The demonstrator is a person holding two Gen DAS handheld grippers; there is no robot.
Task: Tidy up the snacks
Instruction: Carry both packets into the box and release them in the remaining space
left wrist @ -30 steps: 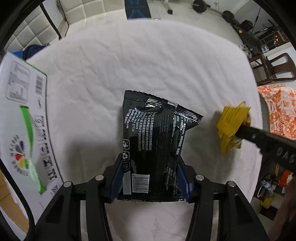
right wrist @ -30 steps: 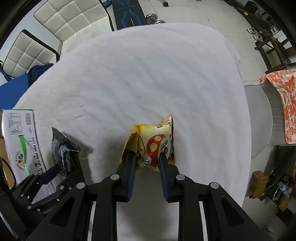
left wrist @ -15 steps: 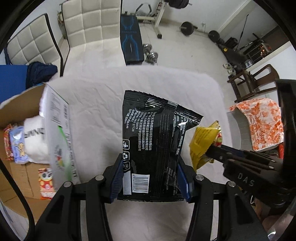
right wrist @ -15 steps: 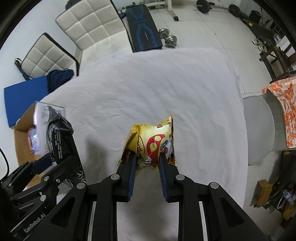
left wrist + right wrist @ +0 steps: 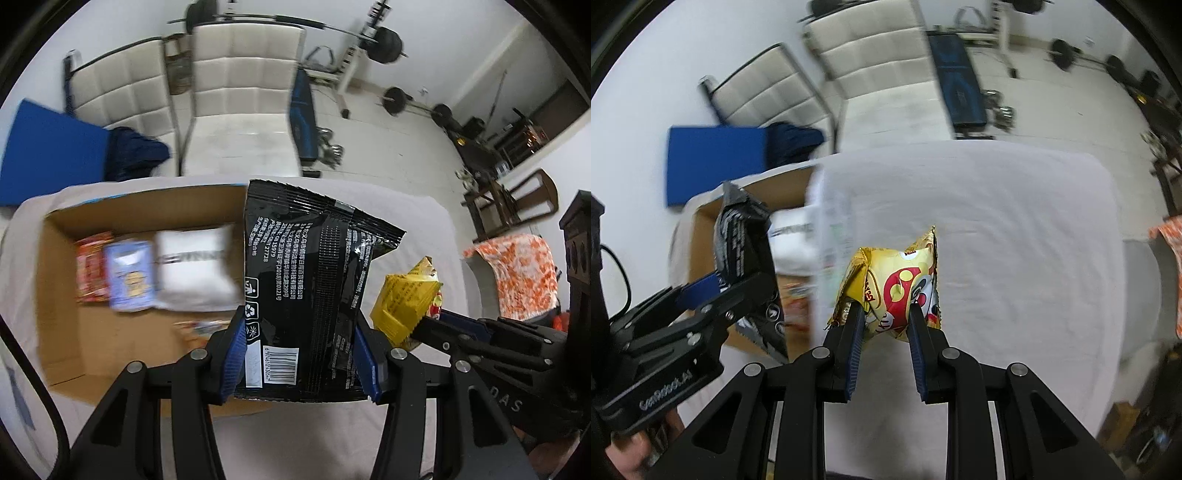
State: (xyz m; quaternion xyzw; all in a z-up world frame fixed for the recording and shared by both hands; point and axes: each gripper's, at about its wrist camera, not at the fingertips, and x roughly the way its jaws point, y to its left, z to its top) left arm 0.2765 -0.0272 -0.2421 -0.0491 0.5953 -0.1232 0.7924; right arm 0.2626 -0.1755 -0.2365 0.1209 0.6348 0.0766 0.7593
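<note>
My left gripper [image 5: 301,354] is shut on a black snack bag [image 5: 310,280], held upright above the right side of an open cardboard box [image 5: 59,295]. Inside the box lie a red packet [image 5: 92,271], a blue packet [image 5: 131,275] and a white bag [image 5: 195,269]. My right gripper [image 5: 886,332] is shut on a yellow snack bag [image 5: 897,280] with red print, raised over the white tablecloth [image 5: 997,221]. The yellow bag [image 5: 404,302] hangs just right of the black bag in the left wrist view. The black bag [image 5: 742,240] and box [image 5: 701,236] appear at the left in the right wrist view.
White padded chairs [image 5: 240,92] stand behind the table, with a blue mat [image 5: 48,151] and dark cloth beside them. Gym weights [image 5: 384,40] and a bench sit further back. An orange patterned cloth [image 5: 517,273] lies on a seat to the right. A hand [image 5: 624,454] grips the left tool.
Both grippers have risen and swung left with their bags. The box interior with its packets has come into view under the black bag. The yellow bag has drawn close to the black one.
</note>
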